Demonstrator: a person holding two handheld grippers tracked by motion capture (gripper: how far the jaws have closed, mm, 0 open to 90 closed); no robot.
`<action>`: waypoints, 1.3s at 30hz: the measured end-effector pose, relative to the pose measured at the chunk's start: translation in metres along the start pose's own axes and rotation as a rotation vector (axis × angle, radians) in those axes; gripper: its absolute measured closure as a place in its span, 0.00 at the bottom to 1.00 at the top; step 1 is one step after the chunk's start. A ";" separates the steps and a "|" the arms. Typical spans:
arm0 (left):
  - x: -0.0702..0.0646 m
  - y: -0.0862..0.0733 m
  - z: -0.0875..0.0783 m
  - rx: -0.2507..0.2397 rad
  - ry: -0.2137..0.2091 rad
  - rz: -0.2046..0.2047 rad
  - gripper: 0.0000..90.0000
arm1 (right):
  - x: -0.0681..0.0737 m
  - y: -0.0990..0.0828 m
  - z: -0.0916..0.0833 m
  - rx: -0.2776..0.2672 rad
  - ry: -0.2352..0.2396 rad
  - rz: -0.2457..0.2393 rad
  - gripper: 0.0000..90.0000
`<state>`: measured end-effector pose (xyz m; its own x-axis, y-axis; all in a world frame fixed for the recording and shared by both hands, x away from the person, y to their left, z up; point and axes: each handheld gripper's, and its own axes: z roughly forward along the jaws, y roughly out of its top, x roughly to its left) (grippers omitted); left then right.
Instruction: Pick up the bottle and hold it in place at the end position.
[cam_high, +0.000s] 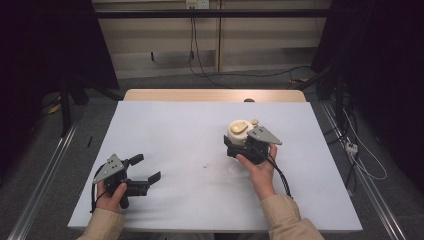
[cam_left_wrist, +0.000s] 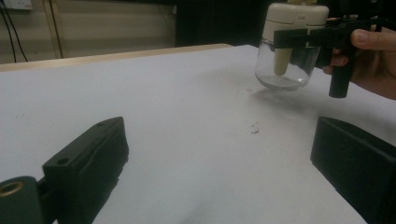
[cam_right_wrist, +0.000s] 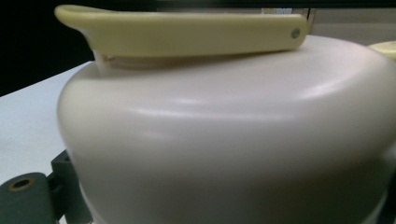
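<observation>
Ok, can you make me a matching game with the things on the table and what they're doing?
Things:
1. left gripper
2. right gripper
3. glass jar
4. jar lid

States:
A. cream-coloured, with a yellowish flap on top
B. clear, held off the table
C. open, holding nothing
D. clamped around the jar

Pairs: 1-C, 2-D, 3-B, 4-A

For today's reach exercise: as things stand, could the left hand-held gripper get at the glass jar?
Probably yes: the left hand-held gripper is open, with bare table between it and the jar, though the right hand-held gripper already clamps it.
</observation>
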<state>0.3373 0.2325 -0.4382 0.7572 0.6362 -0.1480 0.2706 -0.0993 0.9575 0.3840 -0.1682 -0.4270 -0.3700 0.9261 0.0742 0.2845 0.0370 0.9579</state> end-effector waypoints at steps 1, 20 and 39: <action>0.000 0.000 0.000 0.000 -0.001 0.001 0.04 | 0.001 0.000 0.001 0.000 0.000 0.001 0.07; 0.000 0.000 0.000 0.002 -0.007 -0.001 0.04 | 0.008 0.001 0.017 0.005 0.010 0.008 0.07; 0.000 0.000 0.000 0.004 -0.004 -0.002 0.04 | 0.019 0.000 0.038 0.014 0.035 0.017 0.07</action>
<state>0.3373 0.2320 -0.4387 0.7594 0.6330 -0.1505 0.2739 -0.1012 0.9564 0.4103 -0.1365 -0.4356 -0.3955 0.9130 0.0999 0.3032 0.0272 0.9525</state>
